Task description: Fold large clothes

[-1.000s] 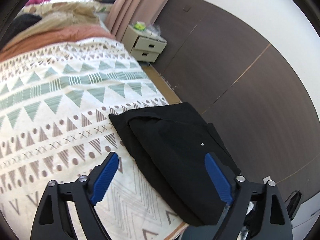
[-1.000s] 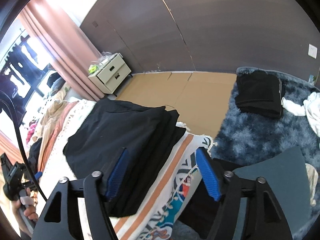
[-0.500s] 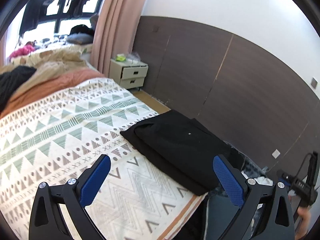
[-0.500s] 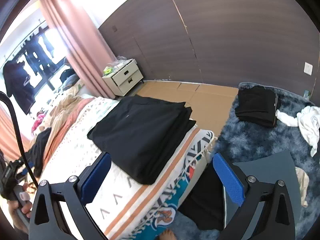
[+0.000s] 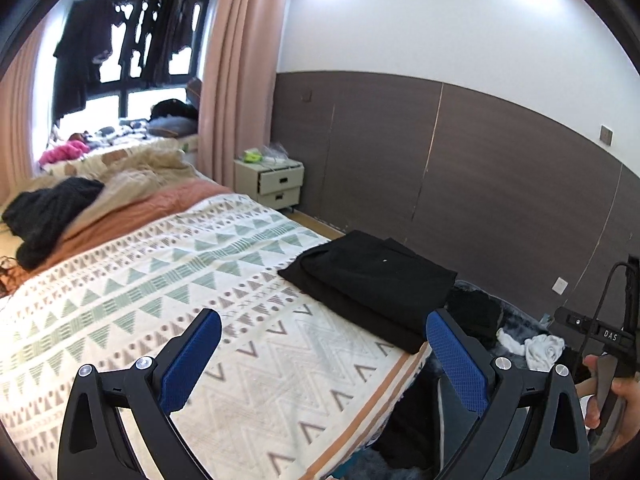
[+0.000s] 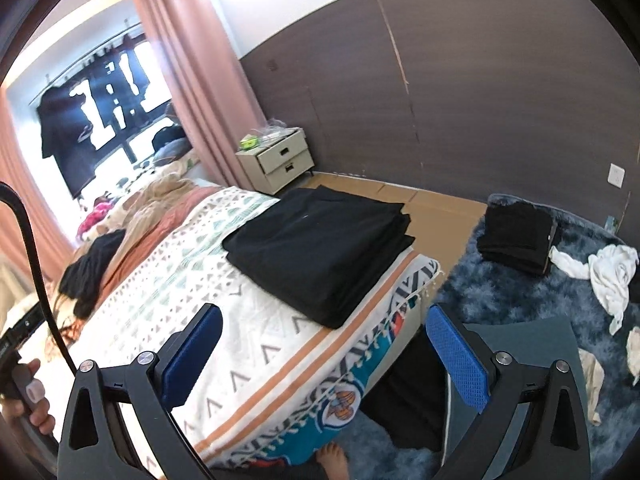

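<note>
A folded black garment [image 5: 372, 280] lies flat near the foot corner of the bed, on the patterned blanket [image 5: 160, 280]. It also shows in the right wrist view [image 6: 320, 244]. My left gripper [image 5: 320, 352] is open and empty, held back above the blanket, well short of the garment. My right gripper [image 6: 324, 348] is open and empty, raised over the bed's foot edge, apart from the garment.
A second folded black pile [image 6: 516, 236] and loose white clothes [image 6: 612, 272] lie on the blue shaggy rug [image 6: 520, 300]. A black knit garment [image 5: 52, 208] lies near the pillows. A cream nightstand [image 5: 276, 184] stands by the dark wall panel and pink curtain.
Both grippers have pulled back and up from the folded black garment and opened wider. The garment stays lying on the bed corner.
</note>
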`<state>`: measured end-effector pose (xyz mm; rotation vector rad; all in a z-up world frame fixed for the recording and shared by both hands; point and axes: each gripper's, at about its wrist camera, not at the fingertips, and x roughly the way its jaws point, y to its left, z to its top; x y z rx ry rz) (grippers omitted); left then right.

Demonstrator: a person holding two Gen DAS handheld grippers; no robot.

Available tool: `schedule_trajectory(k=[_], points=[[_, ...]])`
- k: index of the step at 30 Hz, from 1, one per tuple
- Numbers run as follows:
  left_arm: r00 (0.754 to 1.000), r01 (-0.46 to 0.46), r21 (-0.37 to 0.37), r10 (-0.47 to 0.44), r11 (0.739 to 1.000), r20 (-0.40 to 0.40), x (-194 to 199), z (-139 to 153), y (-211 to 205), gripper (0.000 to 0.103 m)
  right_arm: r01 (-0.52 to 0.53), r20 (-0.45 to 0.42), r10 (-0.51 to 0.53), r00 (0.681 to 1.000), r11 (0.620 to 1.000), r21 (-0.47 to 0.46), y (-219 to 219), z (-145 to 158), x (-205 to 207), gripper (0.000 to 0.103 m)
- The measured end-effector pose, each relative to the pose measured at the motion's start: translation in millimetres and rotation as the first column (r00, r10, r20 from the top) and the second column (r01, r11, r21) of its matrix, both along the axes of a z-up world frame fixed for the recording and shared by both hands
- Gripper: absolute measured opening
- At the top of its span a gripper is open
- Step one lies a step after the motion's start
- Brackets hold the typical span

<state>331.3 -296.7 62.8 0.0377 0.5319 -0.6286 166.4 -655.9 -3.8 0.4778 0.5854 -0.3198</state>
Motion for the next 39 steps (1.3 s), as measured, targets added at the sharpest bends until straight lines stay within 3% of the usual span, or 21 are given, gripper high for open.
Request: schedule_trajectory(k=[8, 19, 28, 39], points=[[0.998, -0.046, 0.012, 0.045, 0.999, 0.050, -61.9, 1.1, 49.9, 0.103, -0.067, 0.016, 0.067, 0.998, 0.997, -0.045, 54.2, 8.1, -32.4, 0.102], [0.982, -0.148, -0.034, 0.151, 0.988, 0.110, -148.4, -17.7, 115.2, 0.103, -0.157, 0.065, 0.167, 0.984, 0.978, -0.140, 115.1, 5.0, -92.3, 0.102], [0.968, -0.214, -0.021, 0.215, 0.977, 0.127, -214.1, -43.3, 143.1, 0.103, -0.193, 0.103, 0.211, 0.972, 0.968, -0.160, 138.8, -19.5, -138.6, 0.102], [0.942, -0.294, -0.010, 0.291, 0.956, 0.165, -282.1, -61.3, 165.2, 0.103, -0.276, 0.138, 0.307, 0.942, 0.939, -0.203, 170.7, -24.3, -187.4, 0.102]])
